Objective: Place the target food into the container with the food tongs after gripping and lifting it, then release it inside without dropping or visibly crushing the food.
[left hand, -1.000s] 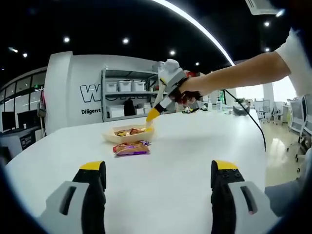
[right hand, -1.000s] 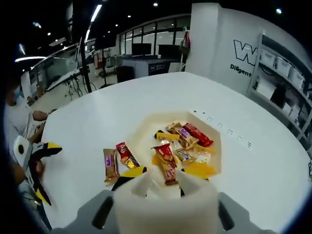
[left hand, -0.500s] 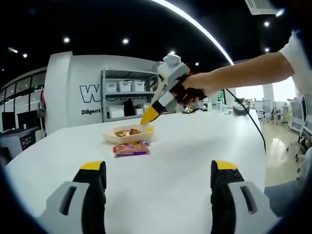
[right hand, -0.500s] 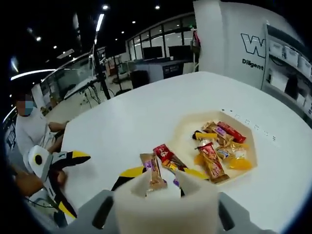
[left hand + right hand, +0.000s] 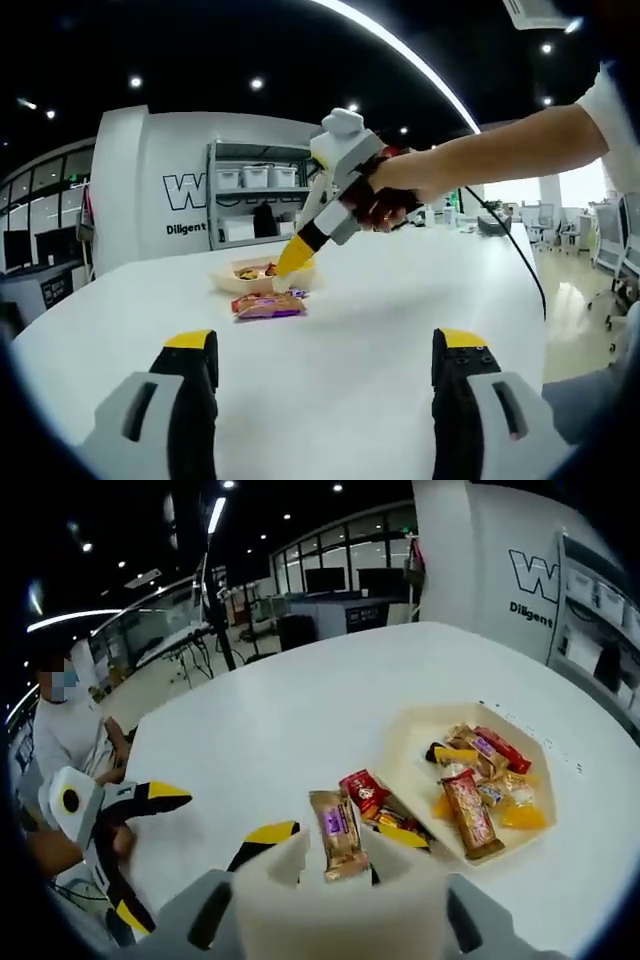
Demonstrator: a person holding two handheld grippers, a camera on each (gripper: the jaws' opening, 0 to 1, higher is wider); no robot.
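A shallow cream tray (image 5: 418, 748) on the white table holds several wrapped snacks (image 5: 470, 805). Beside it on the table lie a brown bar with a purple label (image 5: 338, 832) and a red bar (image 5: 364, 789). My right gripper (image 5: 335, 834) is open, its yellow tips on either side of the brown bar; whether they touch it I cannot tell. From the left gripper view, the right gripper (image 5: 288, 260) slants down over the tray (image 5: 226, 282) and the loose bars (image 5: 270, 305). My left gripper (image 5: 325, 345) stands open near the table's front, nothing between its jaws.
The round white table (image 5: 300, 700) has wide bare room around the tray. A person's hand holds the left gripper (image 5: 100, 815) at the table's edge. Shelves with boxes (image 5: 255, 200) stand against the far wall.
The right gripper has moved off the tray toward the loose bars beside it; the brown bar now sits between its tips. The left gripper has stayed still.
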